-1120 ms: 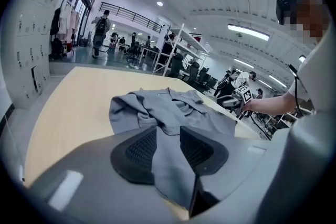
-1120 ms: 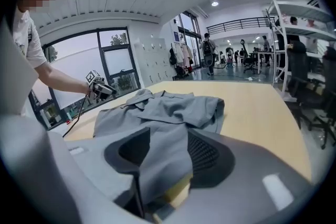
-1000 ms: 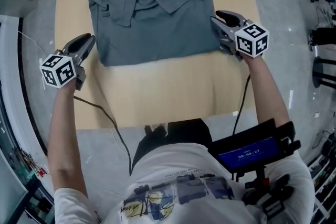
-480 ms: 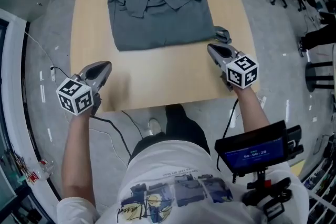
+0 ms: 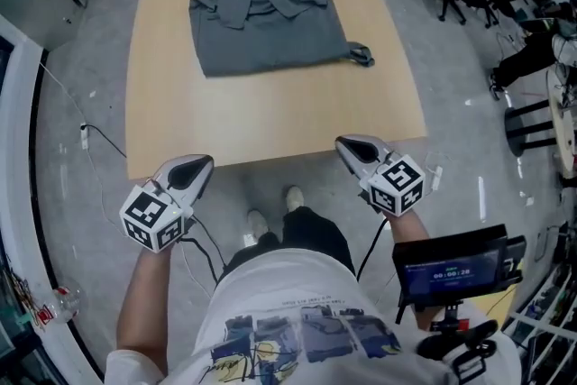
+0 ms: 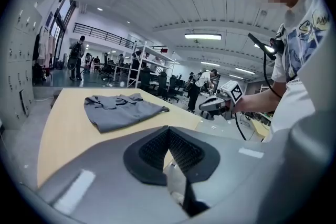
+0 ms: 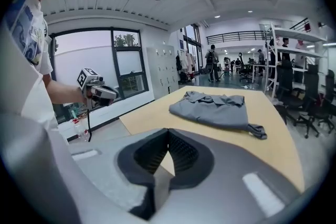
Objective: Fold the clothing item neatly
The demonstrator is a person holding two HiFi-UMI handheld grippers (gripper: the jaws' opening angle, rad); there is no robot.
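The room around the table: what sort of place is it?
Probably an open-plan office or lab workspace: office chairs stand beside the table, and metal shelving and grey lockers stand farther back.

In the left gripper view, the grey housing of the left gripper (image 6: 168,134) covers the near part of the light wooden surface (image 6: 63,118). The folded grey shirt (image 5: 266,22) hides its own lower layers. Figures on the dark screen (image 5: 460,269) are too small to read. The person's white top (image 5: 288,302) hides the legs above the shoes (image 5: 257,225).
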